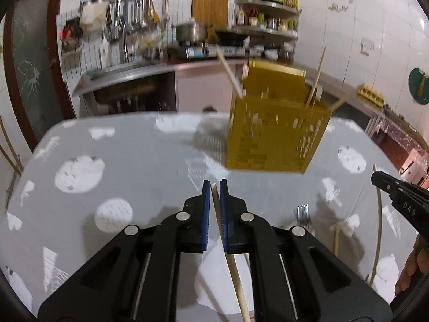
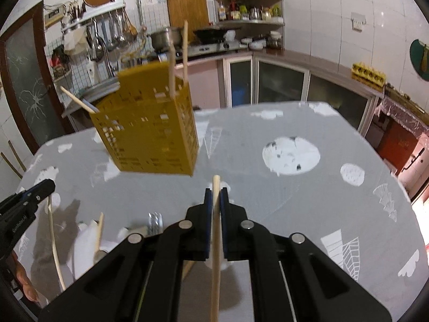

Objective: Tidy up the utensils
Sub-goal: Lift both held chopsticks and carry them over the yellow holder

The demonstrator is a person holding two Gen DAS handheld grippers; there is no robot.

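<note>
A yellow perforated utensil holder (image 1: 276, 131) (image 2: 150, 134) stands on the grey patterned table (image 1: 120, 166) with several wooden chopsticks (image 1: 316, 77) (image 2: 185, 51) sticking out of it. My left gripper (image 1: 214, 185) is shut on a pale chopstick (image 1: 233, 263), held above the table in front of the holder. My right gripper (image 2: 216, 191) is shut on another chopstick (image 2: 215, 255), to the right of the holder. Each gripper shows in the other's view (image 1: 380, 179) (image 2: 45, 187). A fork (image 1: 301, 213) (image 2: 155, 221) and another chopstick (image 2: 99, 230) lie on the table below.
A white cloth or paper (image 2: 85, 244) lies under the loose utensils. Behind the table is a kitchen counter (image 2: 308, 61) with a stove, a pot (image 2: 165, 36) and hanging ladles (image 2: 107, 35).
</note>
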